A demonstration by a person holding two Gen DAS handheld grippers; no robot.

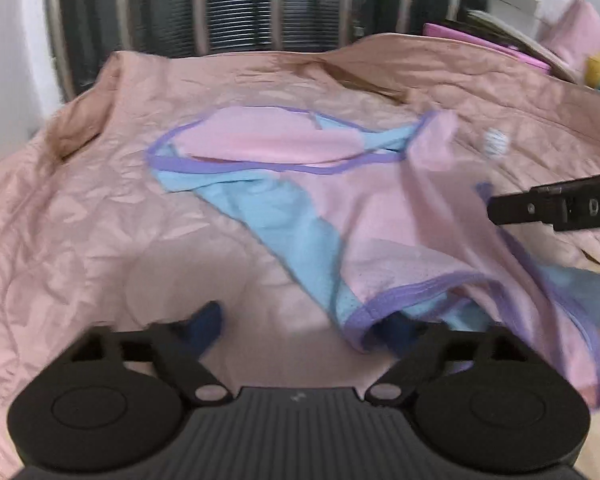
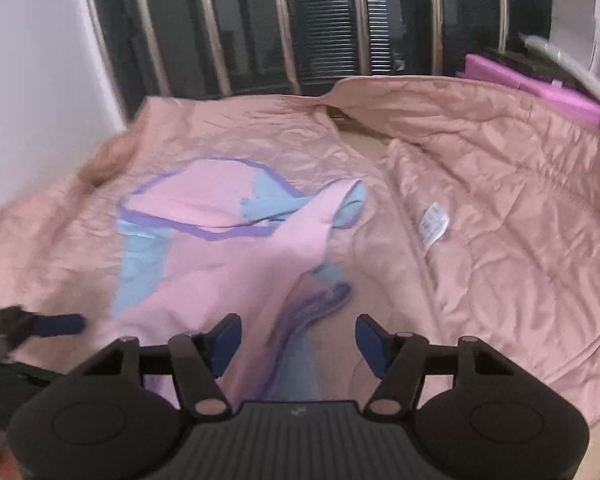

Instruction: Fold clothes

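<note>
Behind your work surface runs a wall of dark slatted panels with pale metal bars, and a crumpled salmon-pink quilt covers the surface itself.

From your left wrist, the pink, blue and purple-trimmed garment lies on the quilt, its long axis running from the far left opening down toward the near right, where a purple hem sags just in front of your left gripper. Its jaws stand apart; the right finger is hidden behind the hem, so whether it touches cloth is unclear. Your right gripper reaches in from the right edge over the garment.

From your right wrist, the garment stretches away toward the far left. Your right gripper is spread, a loose fold lying between the fingers without being pinched. A white label sits on the quilt.
</note>
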